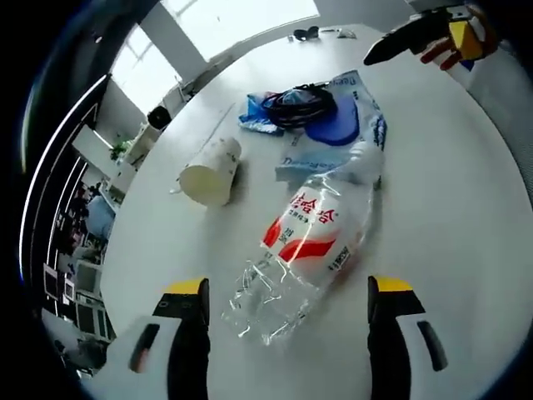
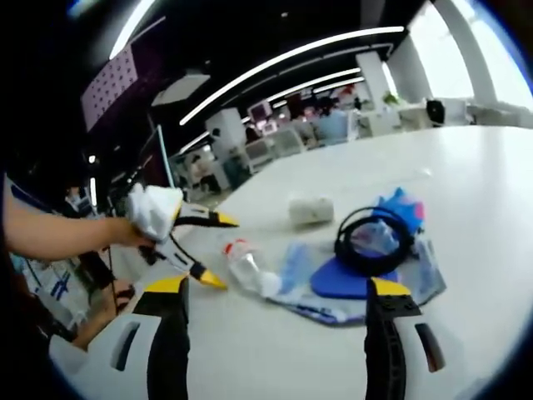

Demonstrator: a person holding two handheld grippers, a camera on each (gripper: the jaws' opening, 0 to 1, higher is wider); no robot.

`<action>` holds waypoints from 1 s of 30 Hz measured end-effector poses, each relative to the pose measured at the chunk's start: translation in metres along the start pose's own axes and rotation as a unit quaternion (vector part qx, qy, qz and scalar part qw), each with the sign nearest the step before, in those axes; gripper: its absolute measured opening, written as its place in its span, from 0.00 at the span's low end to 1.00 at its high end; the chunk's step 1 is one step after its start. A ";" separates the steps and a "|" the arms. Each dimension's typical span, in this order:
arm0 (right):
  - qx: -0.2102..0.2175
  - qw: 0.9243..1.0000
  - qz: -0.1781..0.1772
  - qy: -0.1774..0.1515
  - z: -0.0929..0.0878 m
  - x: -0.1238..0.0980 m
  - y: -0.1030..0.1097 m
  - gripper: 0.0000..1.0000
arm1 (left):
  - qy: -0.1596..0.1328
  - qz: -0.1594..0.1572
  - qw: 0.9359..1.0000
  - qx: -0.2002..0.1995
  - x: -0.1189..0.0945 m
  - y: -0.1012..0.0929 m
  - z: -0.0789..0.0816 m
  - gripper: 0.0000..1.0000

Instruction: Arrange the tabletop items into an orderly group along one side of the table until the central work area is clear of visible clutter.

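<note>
Left tool [image 1: 287,312] wide, straddling crushed bottle [image 1: 304,250] lying on desk [image 1: 450,208]. Right tool [image 2: 275,312] wide, empty. Coiled cable [image 2: 373,237] on blue bag [image 2: 354,279]; bag's print illegible. Cup [image 1: 210,171] tipped over.

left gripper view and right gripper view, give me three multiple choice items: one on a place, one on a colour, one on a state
1. Where does the black cable lie?
A on the blue packet
B inside the cup
C on the floor

2. What colour is the bottle label?
A green
B red and white
C black

3. How does the paper cup stand?
A upright
B upside down
C on its side

Answers: 1 A, the coil rests on the packet; 2 B, red print on white; 3 C, its open mouth faces sideways.
</note>
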State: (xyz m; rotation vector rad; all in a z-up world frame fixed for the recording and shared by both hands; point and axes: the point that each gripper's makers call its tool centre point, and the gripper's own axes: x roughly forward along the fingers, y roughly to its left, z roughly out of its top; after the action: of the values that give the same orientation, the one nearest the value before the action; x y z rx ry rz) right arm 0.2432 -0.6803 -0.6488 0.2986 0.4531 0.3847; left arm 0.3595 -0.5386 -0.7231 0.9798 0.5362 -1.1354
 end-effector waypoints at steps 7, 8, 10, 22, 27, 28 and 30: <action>0.002 1.000 -0.001 -0.001 0.000 0.000 -0.001 0.85 | -0.001 -0.025 1.000 0.011 0.002 -0.003 -0.001 0.69; 0.001 1.000 0.000 0.000 0.000 0.000 -0.001 0.85 | -0.002 -0.033 0.999 0.009 0.003 -0.003 -0.001 0.69; 0.000 1.000 0.001 0.001 0.000 0.001 -0.002 0.85 | 0.000 -0.040 0.999 0.014 0.003 -0.002 -0.002 0.68; -0.019 1.000 0.018 0.014 -0.002 0.017 0.005 0.82 | 0.015 -0.076 0.996 0.041 0.006 0.003 -0.007 0.61; -0.036 0.999 0.034 0.021 0.000 0.027 0.013 0.79 | 0.014 -0.080 0.996 0.042 0.006 0.003 -0.007 0.59; -0.040 0.998 0.037 0.023 0.000 0.030 0.015 0.79 | 0.014 -0.080 0.996 0.042 0.007 0.004 -0.007 0.59; -0.046 0.998 0.041 0.025 0.000 0.033 0.017 0.79 | 0.013 -0.080 0.996 0.041 0.007 0.004 -0.007 0.59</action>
State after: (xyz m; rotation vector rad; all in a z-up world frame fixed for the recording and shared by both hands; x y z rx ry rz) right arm 0.2661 -0.6511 -0.6547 0.2180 0.4719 0.4929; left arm 0.3666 -0.5357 -0.7307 1.0376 0.6026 -1.2978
